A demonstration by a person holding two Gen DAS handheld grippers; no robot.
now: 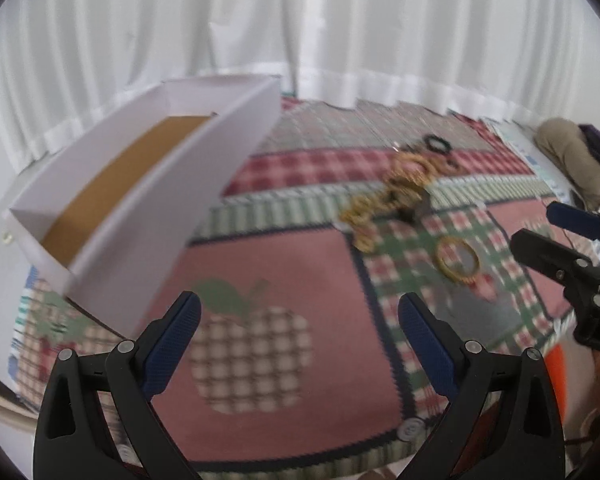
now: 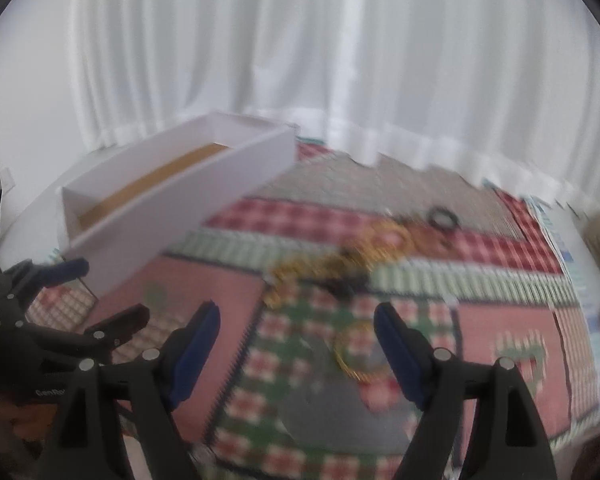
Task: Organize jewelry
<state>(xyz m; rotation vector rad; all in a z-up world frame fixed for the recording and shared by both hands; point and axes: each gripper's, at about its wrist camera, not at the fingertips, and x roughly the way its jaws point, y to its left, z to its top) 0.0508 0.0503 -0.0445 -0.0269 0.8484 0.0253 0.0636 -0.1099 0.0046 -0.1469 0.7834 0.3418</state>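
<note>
Both tools are held spread with nothing between the jaws: the left tool and the right tool. The jewelry heap lies on the patchwork cloth, right of the white box. A single gold bangle lies apart, nearer than the heap.

Box: matt white card walls, smooth; floor inside brown, like raw cardboard or cork, can't tell which. Cloth: woven, checked, matt, slightly ribbed weave. Bangle: gold-coloured metal, shiny, edge looks ridged. Chains: gold metal, glinting, blurred. Ring: black, dull. Curtain: thin white fabric, soft folds. Left gripper, right gripper: matt black plastic, blue ribbed pads, steel pins.
</note>
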